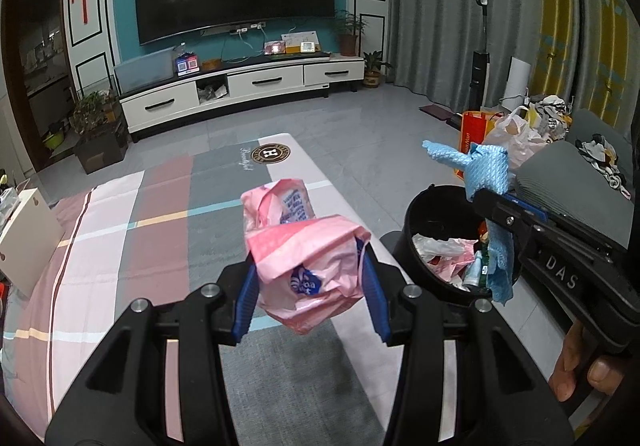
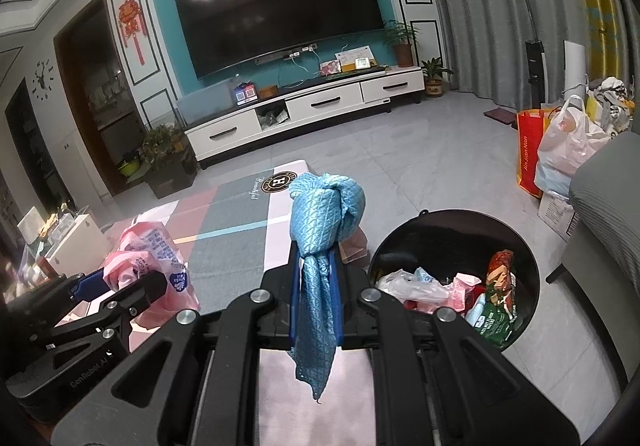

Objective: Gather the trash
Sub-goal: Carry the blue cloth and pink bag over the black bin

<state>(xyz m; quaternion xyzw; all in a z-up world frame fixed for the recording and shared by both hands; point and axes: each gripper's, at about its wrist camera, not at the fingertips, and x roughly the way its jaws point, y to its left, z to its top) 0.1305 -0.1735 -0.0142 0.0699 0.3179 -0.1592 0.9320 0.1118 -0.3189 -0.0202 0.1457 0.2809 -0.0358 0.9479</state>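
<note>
My left gripper point(image 1: 310, 278) is shut on a crumpled pink plastic bag point(image 1: 304, 246) and holds it above the checked table cover point(image 1: 160, 238). It also shows in the right wrist view point(image 2: 120, 286), with the pink bag point(image 2: 152, 258) at the left. My right gripper point(image 2: 316, 286) is shut on a knotted blue cloth point(image 2: 320, 230) that hangs down between the fingers. In the left wrist view the right gripper point(image 1: 490, 206) holds the blue cloth point(image 1: 480, 166) over the rim of the black trash bin point(image 1: 416, 214). The bin point(image 2: 532, 266) holds several wrappers and bags.
A grey sofa point(image 2: 608, 214) stands right of the bin. Shopping bags point(image 2: 560, 150) sit on the floor behind it. A white box point(image 1: 24, 238) stands at the table's left edge. A TV cabinet point(image 1: 240, 86) and potted plants point(image 1: 96, 126) line the far wall.
</note>
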